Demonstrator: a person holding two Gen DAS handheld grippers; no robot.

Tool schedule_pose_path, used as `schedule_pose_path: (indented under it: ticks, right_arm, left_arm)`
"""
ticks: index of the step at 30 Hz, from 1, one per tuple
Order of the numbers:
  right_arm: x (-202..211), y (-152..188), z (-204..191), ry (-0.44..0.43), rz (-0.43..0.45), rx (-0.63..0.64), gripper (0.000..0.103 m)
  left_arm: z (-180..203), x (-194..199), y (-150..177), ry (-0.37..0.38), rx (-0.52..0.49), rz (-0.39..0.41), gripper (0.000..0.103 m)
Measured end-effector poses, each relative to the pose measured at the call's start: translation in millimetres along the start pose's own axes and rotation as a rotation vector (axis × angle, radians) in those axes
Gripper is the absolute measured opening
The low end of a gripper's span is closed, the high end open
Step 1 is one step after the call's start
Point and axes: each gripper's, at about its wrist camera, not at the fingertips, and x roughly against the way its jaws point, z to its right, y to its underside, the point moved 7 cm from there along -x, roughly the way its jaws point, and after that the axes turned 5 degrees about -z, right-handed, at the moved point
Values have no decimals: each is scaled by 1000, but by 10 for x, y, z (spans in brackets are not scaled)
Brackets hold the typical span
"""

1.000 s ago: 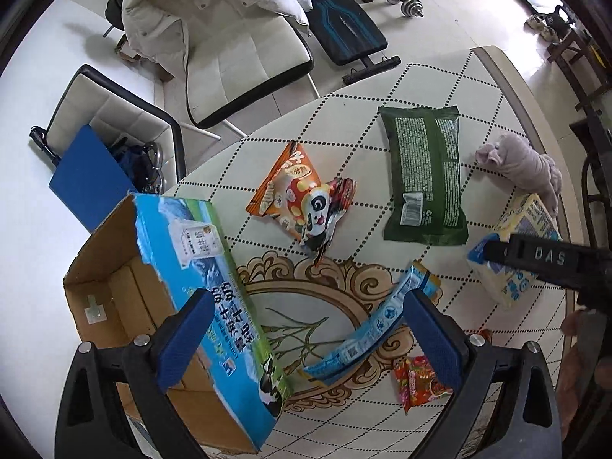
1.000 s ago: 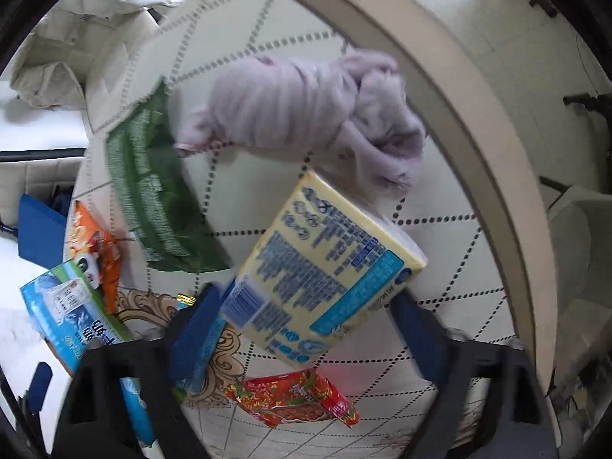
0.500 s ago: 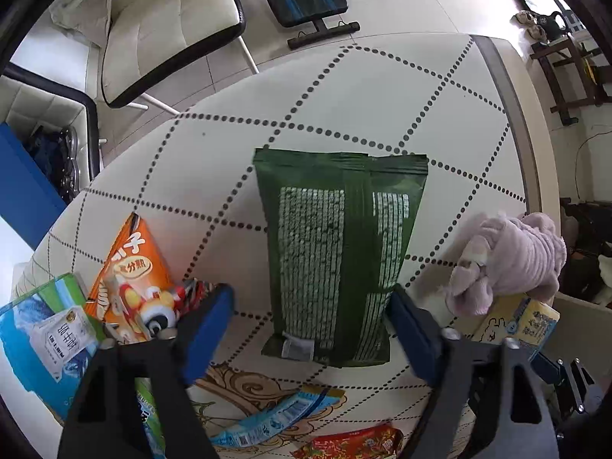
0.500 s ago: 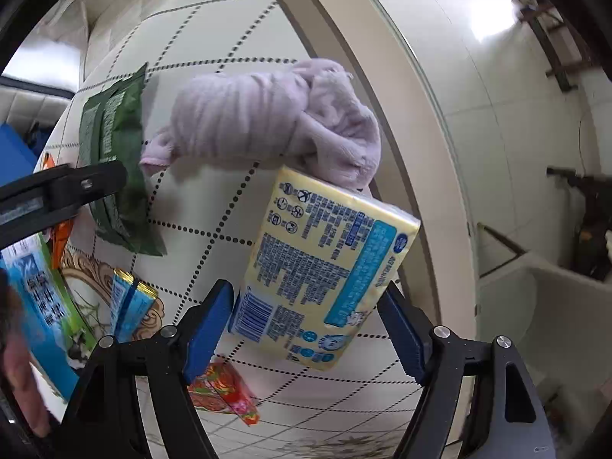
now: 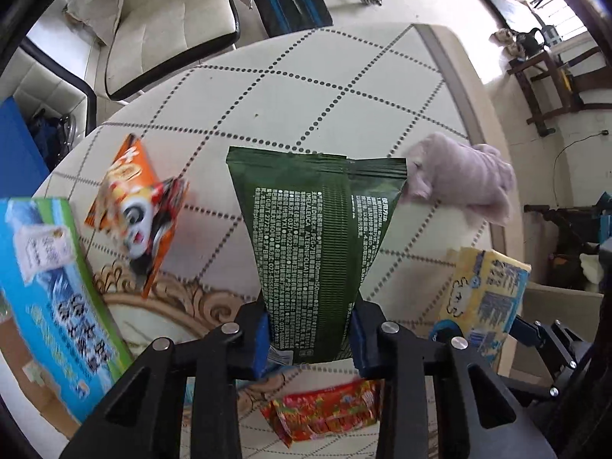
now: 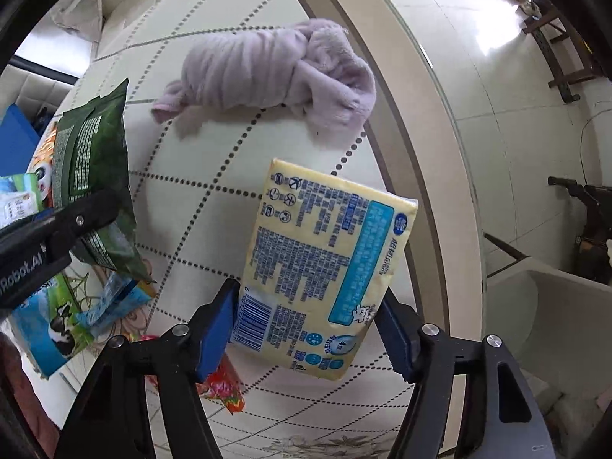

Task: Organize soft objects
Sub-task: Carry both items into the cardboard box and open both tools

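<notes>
My left gripper (image 5: 310, 338) is shut on the near end of a dark green pouch (image 5: 317, 237), which also shows at the left of the right wrist view (image 6: 91, 176). My right gripper (image 6: 306, 332) is shut on a yellow tissue pack (image 6: 325, 264), lifted off the table; the pack also shows in the left wrist view (image 5: 485, 298). A lilac plush towel (image 6: 275, 72) lies beyond it near the table edge and also shows in the left wrist view (image 5: 463, 179).
On the round table (image 5: 306, 88) lie an orange panda snack bag (image 5: 134, 206), a red candy bag (image 5: 329, 409) and a blue wrapper (image 6: 114, 298). A blue-green cardboard box (image 5: 49, 287) stands at the left. Chairs stand behind; the table edge (image 6: 420, 114) runs at the right.
My left gripper moved forward over the table and closed on the green pouch. My right gripper closed on the tissue pack and lifted it slightly.
</notes>
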Motion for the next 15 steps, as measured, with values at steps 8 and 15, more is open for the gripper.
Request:
schedule_pose_path:
  ticks: [8,15]
  right_arm:
    - [729,318,-227,-80,92,132,70]
    - [1383,790,-1238,-169,166,342,70]
  left_arm:
    - [-259,862,551,90,100,136,30]
    - [-1238,1501,1219,128,262,198,30]
